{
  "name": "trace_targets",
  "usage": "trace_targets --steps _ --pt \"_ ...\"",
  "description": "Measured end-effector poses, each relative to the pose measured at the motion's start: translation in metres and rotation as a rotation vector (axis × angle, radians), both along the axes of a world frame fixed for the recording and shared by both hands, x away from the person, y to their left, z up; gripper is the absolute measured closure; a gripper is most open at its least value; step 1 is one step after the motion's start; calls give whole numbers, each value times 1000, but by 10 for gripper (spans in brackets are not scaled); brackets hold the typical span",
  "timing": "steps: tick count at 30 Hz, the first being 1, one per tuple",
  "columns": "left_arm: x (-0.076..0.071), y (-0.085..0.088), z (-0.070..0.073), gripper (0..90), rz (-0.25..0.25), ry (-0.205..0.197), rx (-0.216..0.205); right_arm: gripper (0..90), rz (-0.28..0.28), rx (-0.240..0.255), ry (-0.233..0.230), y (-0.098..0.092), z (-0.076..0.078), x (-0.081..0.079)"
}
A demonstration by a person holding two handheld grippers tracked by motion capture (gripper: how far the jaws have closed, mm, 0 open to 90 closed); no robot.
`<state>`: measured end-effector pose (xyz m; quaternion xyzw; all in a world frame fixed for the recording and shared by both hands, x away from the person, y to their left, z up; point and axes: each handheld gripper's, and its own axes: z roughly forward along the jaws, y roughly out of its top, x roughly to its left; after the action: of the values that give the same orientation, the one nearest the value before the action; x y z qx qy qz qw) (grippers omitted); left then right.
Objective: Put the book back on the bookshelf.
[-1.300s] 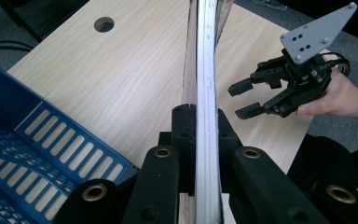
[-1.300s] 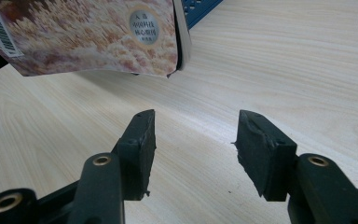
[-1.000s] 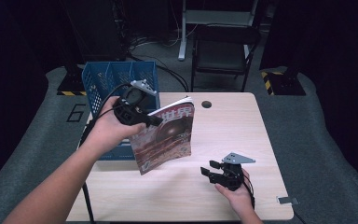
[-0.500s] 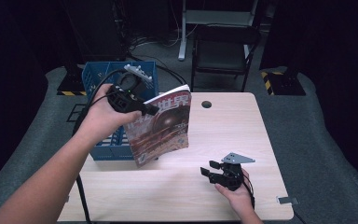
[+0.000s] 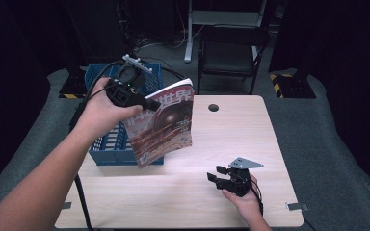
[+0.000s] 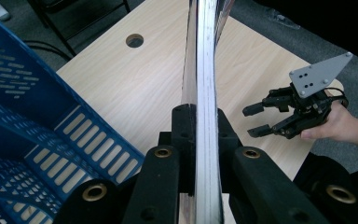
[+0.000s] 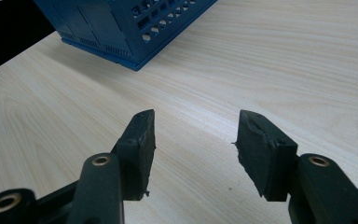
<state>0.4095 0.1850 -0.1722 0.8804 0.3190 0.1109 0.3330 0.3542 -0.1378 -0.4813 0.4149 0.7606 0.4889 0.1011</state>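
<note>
Left gripper (image 5: 147, 102) is clamping a magazine (image 5: 163, 122) by its edge, carrying it upright above the blue crate (image 5: 107, 149) at the table's left, probably to drop it in, while the right gripper (image 5: 215, 178) is resting open near the front.

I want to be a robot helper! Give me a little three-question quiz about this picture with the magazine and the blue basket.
1. True or false: the left gripper is shut on the magazine.
2. Where is the right gripper? A) inside the blue basket B) low over the table, held open C) on the chair
3. Fill in: the magazine hangs in the air partly over the blue ____.

Key: 1 true: in the left gripper view its jaws pinch the magazine's edge. 2 B: nothing sits between its jaws. 3 basket.
</note>
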Motion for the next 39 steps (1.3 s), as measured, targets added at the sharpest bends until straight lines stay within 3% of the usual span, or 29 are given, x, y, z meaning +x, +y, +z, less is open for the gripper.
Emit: trace_targets --steps 6,13,21,39 --pt "5 8 3 841 35 8 -20 468 -2 4 10 0 0 -1" --pt "10 19 7 841 63 19 -16 468 -9 -9 16 1 0 -1" --pt "12 37 9 841 132 -2 -30 468 1 -6 4 0 0 0" --pt "15 90 5 841 250 15 -24 468 -5 -15 5 1 -1 0"
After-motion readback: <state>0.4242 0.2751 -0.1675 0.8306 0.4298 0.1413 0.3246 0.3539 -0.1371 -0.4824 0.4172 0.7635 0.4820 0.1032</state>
